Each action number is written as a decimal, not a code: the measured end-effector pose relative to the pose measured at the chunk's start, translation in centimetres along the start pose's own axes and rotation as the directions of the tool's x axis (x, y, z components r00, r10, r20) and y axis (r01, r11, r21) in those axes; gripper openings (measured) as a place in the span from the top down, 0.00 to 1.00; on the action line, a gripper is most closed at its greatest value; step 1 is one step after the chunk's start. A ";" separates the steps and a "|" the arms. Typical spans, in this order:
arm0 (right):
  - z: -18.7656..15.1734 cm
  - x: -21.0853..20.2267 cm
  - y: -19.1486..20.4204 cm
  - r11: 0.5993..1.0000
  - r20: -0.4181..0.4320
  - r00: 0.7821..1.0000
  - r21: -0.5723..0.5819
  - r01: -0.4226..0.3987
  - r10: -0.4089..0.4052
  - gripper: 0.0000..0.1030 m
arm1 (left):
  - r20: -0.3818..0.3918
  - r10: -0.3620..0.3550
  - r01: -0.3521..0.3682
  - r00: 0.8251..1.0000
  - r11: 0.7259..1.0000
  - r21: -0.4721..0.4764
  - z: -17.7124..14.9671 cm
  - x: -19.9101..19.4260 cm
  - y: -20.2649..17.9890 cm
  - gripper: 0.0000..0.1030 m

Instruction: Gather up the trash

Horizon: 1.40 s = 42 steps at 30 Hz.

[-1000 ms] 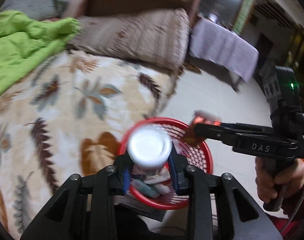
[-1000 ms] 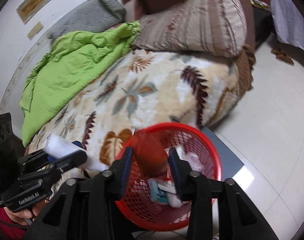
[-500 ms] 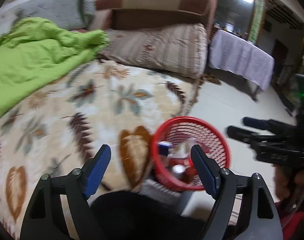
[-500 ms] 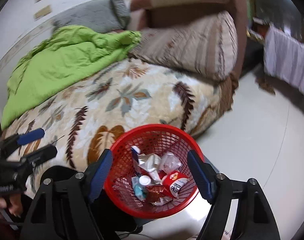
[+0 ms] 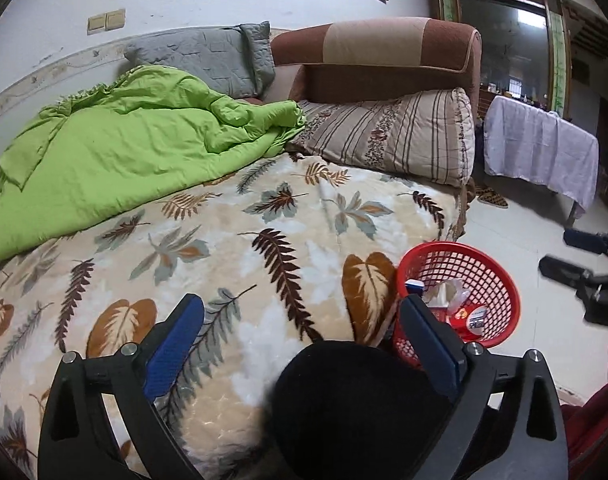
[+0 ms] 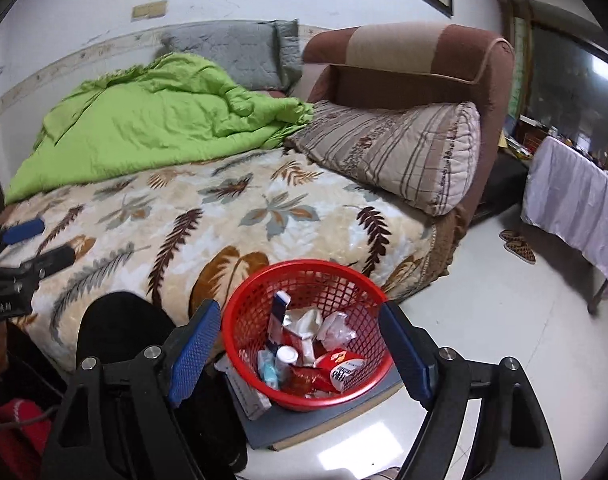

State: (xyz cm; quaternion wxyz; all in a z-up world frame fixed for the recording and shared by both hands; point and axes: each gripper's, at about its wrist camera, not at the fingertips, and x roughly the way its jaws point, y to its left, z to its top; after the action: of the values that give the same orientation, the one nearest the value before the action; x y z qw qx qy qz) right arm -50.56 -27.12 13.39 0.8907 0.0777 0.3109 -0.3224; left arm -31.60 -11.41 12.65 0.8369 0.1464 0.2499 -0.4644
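Both grippers are empty right now. The left gripper [image 5: 300, 344] has its jaws spread wide over the leaf-patterned beige blanket [image 5: 264, 240] on the bed, and the right gripper [image 6: 300, 344] hangs with jaws spread just as wide, framing the round red plastic mesh basket [image 6: 256, 304]. The basket stands on a flat grey board [image 6: 327, 416] on the pale tiled floor, just beside the bed's edge. Inside it lies the trash: a red-and-white cup [image 6: 341, 368], crumpled clear wrappers [image 6: 335, 330], a small blue-and-white carton [image 6: 280, 312] and a little white-capped bottle [image 6: 286, 358].

Scanning the bed, I can't spot any loose rubbish on the blanket, the rumpled lime-green quilt [image 5: 116, 160] or the striped beige pillow [image 5: 391, 140], so I'd judge the collecting is about finished. To do this step well, sweep both cameras along the quilt's folds and the floor by the covered bench [image 5: 539, 152] before calling it done. Both grippers are held level, pointing forward across the bed, the left one well out to the left of the basket.
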 end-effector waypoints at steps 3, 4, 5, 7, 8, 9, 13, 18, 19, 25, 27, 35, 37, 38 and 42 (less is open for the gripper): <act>-0.3 0.3 0.4 1.000 -0.014 1.000 -0.023 0.003 -0.003 0.18 | -0.015 -0.005 0.005 1.000 1.000 -0.020 -0.3 0.1 -0.1 0.05; -0.4 0.3 0.4 1.000 -0.015 1.000 -0.025 0.001 -0.002 0.18 | -0.023 -0.006 0.006 1.000 1.000 -0.022 -0.3 0.3 -0.1 0.05; -0.5 0.2 0.5 1.000 -0.014 1.000 -0.024 0.003 -0.003 0.18 | -0.030 -0.003 0.003 1.000 1.000 -0.025 -0.3 0.4 0.0 0.05; -0.6 0.2 0.5 1.000 -0.016 1.000 -0.023 0.001 -0.001 0.18 | -0.031 0.006 -0.007 1.000 1.000 -0.027 -0.5 0.4 0.0 0.05; -0.6 0.2 0.5 1.000 -0.022 1.000 -0.022 0.000 -0.001 0.18 | -0.032 0.015 -0.016 0.999 1.000 -0.025 -0.5 0.4 -0.1 0.05; -0.7 0.3 0.6 1.000 -0.025 1.000 -0.021 0.000 -0.001 0.18 | -0.033 0.024 -0.025 0.999 0.999 -0.022 -0.5 0.4 -0.2 0.05; -0.8 0.6 0.4 1.000 -0.041 0.999 -0.011 -0.004 0.004 0.18 | -0.030 0.023 -0.024 0.999 1.000 -0.019 -0.4 0.4 -0.2 0.05; -0.8 0.9 0.3 1.000 -0.047 0.999 -0.009 -0.007 0.006 0.18 | -0.026 0.050 -0.050 0.998 0.999 0.001 -0.4 0.6 -0.4 0.05; -0.8 0.9 0.3 1.000 -0.049 0.999 -0.008 -0.007 0.006 0.18 | -0.025 0.051 -0.051 0.998 0.999 0.005 -0.4 0.6 -0.4 0.05; -0.9 1.2 0.3 1.000 -0.062 0.998 -0.004 -0.009 0.008 0.18 | -0.019 0.079 -0.079 0.997 0.997 0.020 -0.6 0.7 -0.5 0.05; -0.9 1.3 0.2 1.000 -0.063 0.998 -0.005 -0.009 0.009 0.18 | -0.019 0.097 -0.096 0.995 0.995 0.022 -0.7 0.7 -0.5 0.05; -0.9 1.4 0.4 1.000 -0.060 0.998 -0.012 -0.008 0.007 0.18 | -0.012 0.126 -0.126 0.992 0.991 0.049 -0.9 0.8 -0.9 0.05; -1.0 1.4 0.5 1.000 -0.061 0.998 -0.012 -0.007 0.006 0.18 | -0.016 0.121 -0.121 0.992 0.992 0.046 -0.9 0.9 -0.9 0.05; -1.0 1.4 0.5 1.000 -0.061 0.998 -0.013 -0.007 0.006 0.18 | -0.017 0.118 -0.117 0.993 0.992 0.045 -1.0 0.9 -0.9 0.05; -1.1 1.5 0.6 1.000 -0.064 0.998 -0.019 -0.007 0.006 0.18 | -0.016 0.119 -0.119 0.993 0.992 0.047 -1.1 1.0 -1.0 0.05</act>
State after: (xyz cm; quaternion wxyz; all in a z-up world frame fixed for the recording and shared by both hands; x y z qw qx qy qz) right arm -49.84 -27.05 11.62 0.8820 0.0806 0.3422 -0.3138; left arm -32.35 -12.09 11.19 0.8572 0.1845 0.2378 -0.4179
